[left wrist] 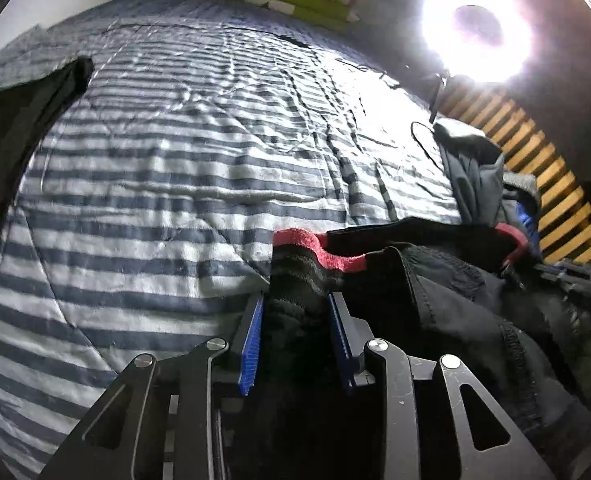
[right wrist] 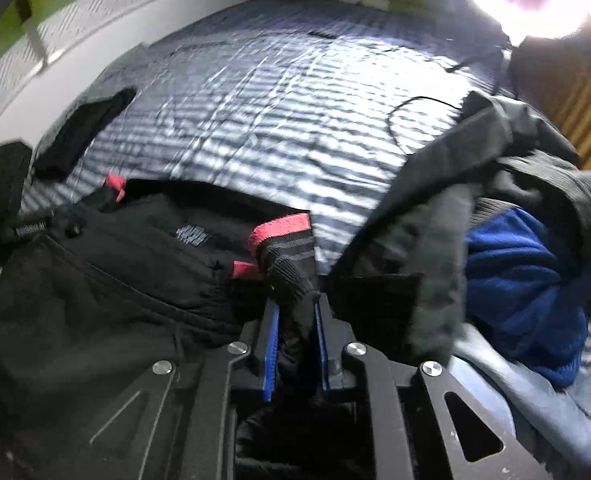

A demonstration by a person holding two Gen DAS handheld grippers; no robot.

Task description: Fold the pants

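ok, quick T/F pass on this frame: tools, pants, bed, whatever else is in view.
1. Both tools are shut on the black pants' red-edged waistband: left tool, right tool. True.
2. The bedspread is plain white. False: blue and white stripes.
3. A ring light is lit. True.
4. The clothes pile holds only black items. False: a blue garment shows.

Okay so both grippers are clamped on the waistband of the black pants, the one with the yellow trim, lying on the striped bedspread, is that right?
Not quite: the trim on the waistband is red-pink, not yellow, as both wrist views show. The rest holds: the left gripper and the right gripper are each closed on the waistband of the black pants, which lie on the striped bedspread.
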